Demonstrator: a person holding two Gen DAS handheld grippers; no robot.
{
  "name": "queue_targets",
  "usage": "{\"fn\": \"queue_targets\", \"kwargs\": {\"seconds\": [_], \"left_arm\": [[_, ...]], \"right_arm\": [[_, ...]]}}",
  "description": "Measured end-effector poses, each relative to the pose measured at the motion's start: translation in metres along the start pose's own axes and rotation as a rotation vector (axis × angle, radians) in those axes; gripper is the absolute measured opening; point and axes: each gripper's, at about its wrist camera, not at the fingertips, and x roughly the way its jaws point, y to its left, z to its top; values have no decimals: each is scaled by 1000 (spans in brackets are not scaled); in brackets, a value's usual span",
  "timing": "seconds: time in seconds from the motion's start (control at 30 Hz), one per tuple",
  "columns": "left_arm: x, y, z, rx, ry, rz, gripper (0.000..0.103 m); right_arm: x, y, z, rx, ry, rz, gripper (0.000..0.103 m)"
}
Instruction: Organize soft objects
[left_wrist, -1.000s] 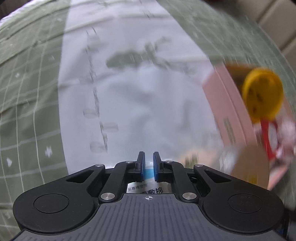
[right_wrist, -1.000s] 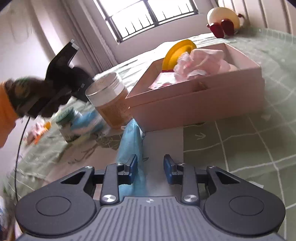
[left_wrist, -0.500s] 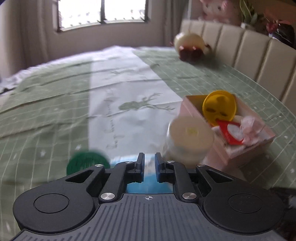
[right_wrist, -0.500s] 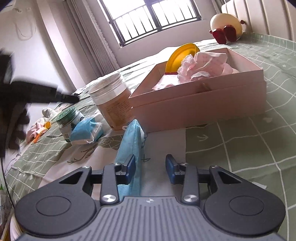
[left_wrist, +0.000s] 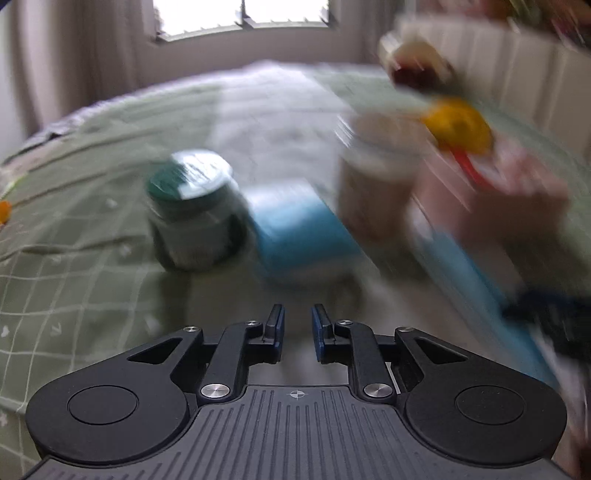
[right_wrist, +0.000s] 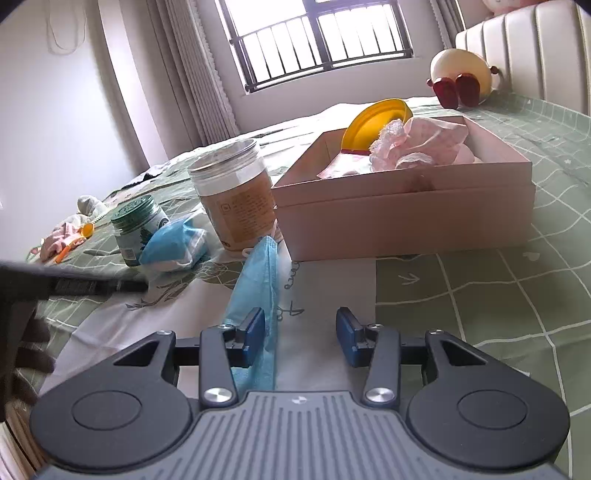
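On the green checked bedspread (right_wrist: 498, 280), one pink cardboard box (right_wrist: 406, 214) anchors the scene. Inside it: one yellow lid (right_wrist: 373, 118), one bundle of pink fabric (right_wrist: 432, 146) and one red-and-white packet (right_wrist: 343, 166). Left of the box stand two jars, a tall clear-lidded jar (right_wrist: 232, 192) and a green-lidded jar (right_wrist: 138, 229). Two blue items lie near them: one bagged pack of masks (right_wrist: 173, 247) and one loose blue face mask (right_wrist: 255, 291). One round plush toy (right_wrist: 461, 75) sits behind the box.

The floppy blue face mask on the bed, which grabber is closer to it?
The right. The blue fabric face mask lies against the open right gripper's inner left finger. The left gripper is off to its side, pointing toward the jars.
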Motion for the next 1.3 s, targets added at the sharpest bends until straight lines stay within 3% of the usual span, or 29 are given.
{"fn": "queue_targets", "kwargs": {"seconds": [0.03, 0.13, 0.27, 0.47, 0.63, 0.73, 0.87, 1.03, 1.13, 1.23, 1.3], "left_arm": [[4, -5, -3, 36, 54, -16, 18], [0, -19, -2, 95, 78, -22, 16], [8, -15, 6, 9, 96, -91, 16], [13, -16, 6, -45, 96, -164, 16], [19, -11, 9, -113, 100, -282, 22], [20, -18, 11, -78, 104, -316, 25], [22, -31, 14, -3, 125, -393, 36], [19, -34, 11, 6, 139, -452, 36], [9, -29, 7, -32, 99, -416, 35], [-17, -17, 11, -83, -97, -222, 35], [-25, -2, 19, -147, -186, -114, 35]], "right_arm": [[0, 0, 0, 2, 0, 2, 43], [0, -1, 0, 1, 0, 6, 44], [0, -2, 0, 3, -3, 7, 45], [-1, -5, -1, 16, -6, 21, 45], [-1, -7, -1, 23, -7, 30, 46], [-2, -8, -1, 30, -9, 37, 46], [-1, -9, -1, 39, -9, 46, 47], [-1, -10, -1, 42, -10, 49, 47], [-2, -11, -1, 45, -11, 52, 47], [-2, -12, -1, 49, -12, 55, 47], [-2, -13, -1, 52, -13, 59, 47]]}}
